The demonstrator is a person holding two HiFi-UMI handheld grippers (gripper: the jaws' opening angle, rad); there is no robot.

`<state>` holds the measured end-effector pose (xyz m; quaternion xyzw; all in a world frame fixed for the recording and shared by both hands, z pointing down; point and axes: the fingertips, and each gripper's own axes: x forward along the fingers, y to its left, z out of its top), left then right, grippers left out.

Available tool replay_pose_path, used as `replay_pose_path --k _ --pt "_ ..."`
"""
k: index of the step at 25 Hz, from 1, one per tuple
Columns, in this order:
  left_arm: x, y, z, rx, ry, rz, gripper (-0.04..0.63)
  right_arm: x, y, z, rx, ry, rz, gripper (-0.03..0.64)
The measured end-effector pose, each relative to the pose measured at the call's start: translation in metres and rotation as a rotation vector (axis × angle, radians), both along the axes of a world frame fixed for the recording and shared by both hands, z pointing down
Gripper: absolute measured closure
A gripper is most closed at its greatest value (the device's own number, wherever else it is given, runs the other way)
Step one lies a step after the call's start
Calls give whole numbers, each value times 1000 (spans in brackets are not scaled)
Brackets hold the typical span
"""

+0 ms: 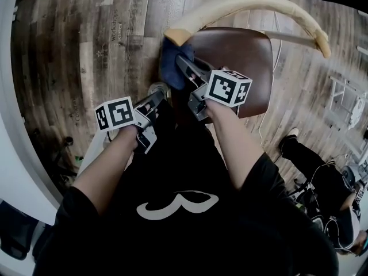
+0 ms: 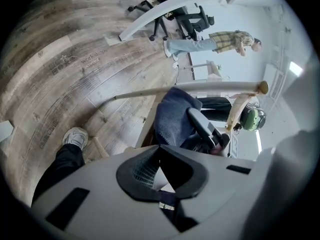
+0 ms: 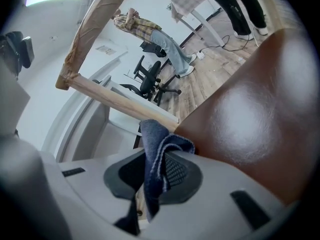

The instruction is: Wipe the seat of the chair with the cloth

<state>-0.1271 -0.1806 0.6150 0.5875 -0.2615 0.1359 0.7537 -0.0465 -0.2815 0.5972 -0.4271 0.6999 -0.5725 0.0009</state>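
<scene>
The chair's glossy brown seat [image 1: 241,56] lies ahead of me under a curved pale wooden backrest [image 1: 253,4]. A dark blue cloth [image 1: 171,66] is bunched at the seat's left edge, and my right gripper [image 1: 185,66] is shut on it. In the right gripper view the cloth [image 3: 155,144] hangs folded between the jaws of that gripper [image 3: 152,176], beside the seat [image 3: 250,114]. My left gripper [image 1: 152,103] is held lower left, off the seat and over the floor, shut with nothing in it. From the left gripper view [image 2: 161,176] the cloth [image 2: 172,116] shows ahead.
Wood plank floor [image 1: 86,39] surrounds the chair. My shoe [image 1: 156,89] stands near the seat's left corner. A second person [image 1: 313,165] sits low on the right by a white cable [image 1: 270,114]. Farther off, a standing person [image 2: 225,41] and an office chair [image 2: 185,14].
</scene>
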Motion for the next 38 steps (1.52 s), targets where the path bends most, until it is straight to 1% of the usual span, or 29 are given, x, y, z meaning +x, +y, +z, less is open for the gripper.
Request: replay_pose_path --k 8,18,24,30,38 --pt "0 3 1 -4 3 31 583 13 0 12 2 78 18 563" --pt "0 3 3 -3 4 49 583 22 2 17 1 126 18 563" --pt "-1 2 5 -5 1 58 583 30 2 17 -1 138 28 563" --pt "-1 0 2 -6 -3 58 583 49 3 16 -3 167 50 563" --pt "3 1 1 -12 1 64 583 88 3 15 -17 205 126 563"
